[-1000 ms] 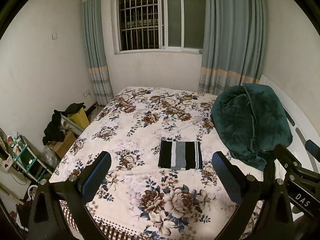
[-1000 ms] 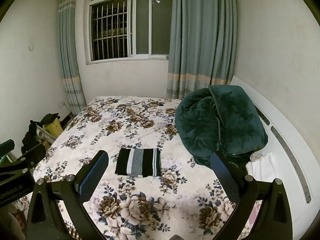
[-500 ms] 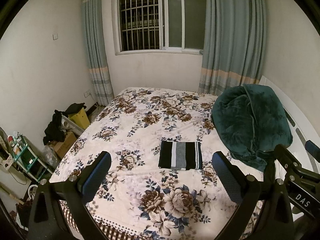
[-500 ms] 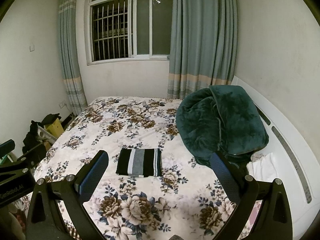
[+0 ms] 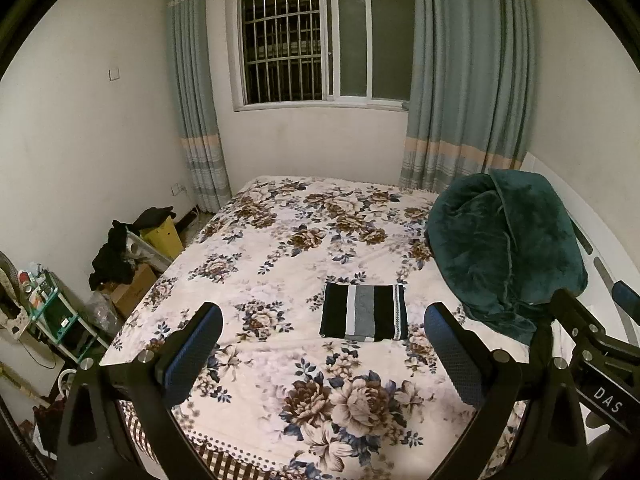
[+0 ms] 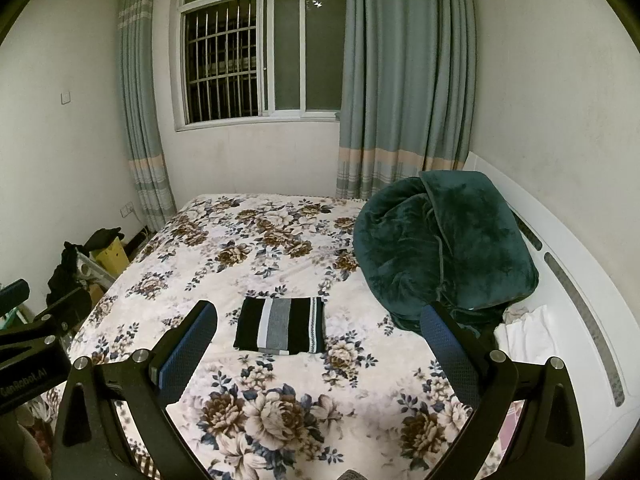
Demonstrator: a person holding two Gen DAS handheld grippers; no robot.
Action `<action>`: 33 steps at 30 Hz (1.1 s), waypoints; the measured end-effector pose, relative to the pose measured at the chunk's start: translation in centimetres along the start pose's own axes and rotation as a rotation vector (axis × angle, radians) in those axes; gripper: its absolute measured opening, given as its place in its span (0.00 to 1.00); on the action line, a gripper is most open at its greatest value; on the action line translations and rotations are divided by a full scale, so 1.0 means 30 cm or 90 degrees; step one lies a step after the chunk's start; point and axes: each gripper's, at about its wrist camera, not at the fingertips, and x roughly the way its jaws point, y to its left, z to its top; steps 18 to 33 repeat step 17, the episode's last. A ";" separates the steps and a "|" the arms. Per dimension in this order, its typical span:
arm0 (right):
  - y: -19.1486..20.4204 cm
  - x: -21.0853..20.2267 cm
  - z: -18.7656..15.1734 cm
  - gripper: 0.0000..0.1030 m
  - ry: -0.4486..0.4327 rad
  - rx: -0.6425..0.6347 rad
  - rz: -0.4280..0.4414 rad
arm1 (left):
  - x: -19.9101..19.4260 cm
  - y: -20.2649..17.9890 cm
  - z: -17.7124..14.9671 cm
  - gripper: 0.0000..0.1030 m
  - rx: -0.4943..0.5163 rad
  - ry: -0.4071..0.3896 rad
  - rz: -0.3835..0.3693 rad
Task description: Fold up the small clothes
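A small garment with black, white and grey stripes [image 5: 364,317] lies folded into a flat rectangle on the floral bedspread [image 5: 280,264]; it also shows in the right wrist view [image 6: 280,325]. My left gripper [image 5: 322,330] is open and empty, held above the near part of the bed, short of the garment. My right gripper [image 6: 318,328] is open and empty too, at about the same distance. Part of the right gripper's body [image 5: 600,344] shows at the right edge of the left wrist view.
A bundled dark green blanket [image 6: 440,240] sits on the bed's right side against the white headboard [image 6: 568,280]. White cloth [image 6: 528,332] lies beside it. Boxes, dark clothes and a yellow bin [image 5: 160,236] stand on the floor left of the bed. Window and curtains behind.
Both views have drifted very slightly; the folded garment has not moved and both grippers stay open.
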 end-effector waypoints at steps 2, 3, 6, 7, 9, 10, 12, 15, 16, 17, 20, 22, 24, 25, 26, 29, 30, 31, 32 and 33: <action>0.000 -0.001 -0.002 1.00 0.000 0.001 0.000 | 0.001 0.002 0.004 1.00 0.000 0.000 -0.002; 0.002 -0.005 0.002 1.00 -0.001 0.002 0.000 | 0.000 -0.001 -0.002 1.00 0.001 0.000 0.000; 0.012 -0.004 0.013 1.00 -0.001 0.002 0.000 | 0.001 0.010 0.013 1.00 0.000 -0.001 0.002; 0.012 -0.004 0.011 1.00 -0.001 0.001 0.000 | 0.000 0.010 0.013 1.00 0.000 -0.001 0.003; 0.010 -0.007 0.008 1.00 -0.001 0.002 0.000 | 0.002 0.019 0.025 1.00 -0.002 -0.001 0.004; 0.008 -0.003 0.003 1.00 -0.002 0.002 -0.001 | 0.001 0.014 0.018 1.00 -0.001 -0.001 0.004; 0.008 -0.006 0.000 1.00 -0.001 0.002 -0.002 | -0.001 0.021 0.025 1.00 -0.002 -0.002 0.003; 0.012 -0.009 0.002 1.00 -0.001 0.003 -0.003 | -0.001 0.027 0.033 1.00 0.001 -0.006 0.007; 0.008 -0.009 -0.005 1.00 -0.002 0.004 -0.003 | -0.005 0.035 0.038 1.00 0.000 -0.008 0.010; 0.012 -0.014 0.004 1.00 -0.002 0.005 -0.004 | -0.006 0.041 0.046 1.00 0.001 -0.010 0.011; 0.012 -0.014 0.004 1.00 -0.002 0.005 -0.004 | -0.006 0.041 0.046 1.00 0.001 -0.010 0.011; 0.012 -0.014 0.004 1.00 -0.002 0.005 -0.004 | -0.006 0.041 0.046 1.00 0.001 -0.010 0.011; 0.012 -0.014 0.004 1.00 -0.002 0.005 -0.004 | -0.006 0.041 0.046 1.00 0.001 -0.010 0.011; 0.012 -0.014 0.004 1.00 -0.002 0.005 -0.004 | -0.006 0.041 0.046 1.00 0.001 -0.010 0.011; 0.012 -0.014 0.004 1.00 -0.002 0.005 -0.004 | -0.006 0.041 0.046 1.00 0.001 -0.010 0.011; 0.012 -0.014 0.004 1.00 -0.002 0.005 -0.004 | -0.006 0.041 0.046 1.00 0.001 -0.010 0.011; 0.012 -0.014 0.004 1.00 -0.002 0.005 -0.004 | -0.006 0.041 0.046 1.00 0.001 -0.010 0.011; 0.012 -0.014 0.004 1.00 -0.002 0.005 -0.004 | -0.006 0.041 0.046 1.00 0.001 -0.010 0.011; 0.012 -0.014 0.004 1.00 -0.002 0.005 -0.004 | -0.006 0.041 0.046 1.00 0.001 -0.010 0.011; 0.012 -0.014 0.004 1.00 -0.002 0.005 -0.004 | -0.006 0.041 0.046 1.00 0.001 -0.010 0.011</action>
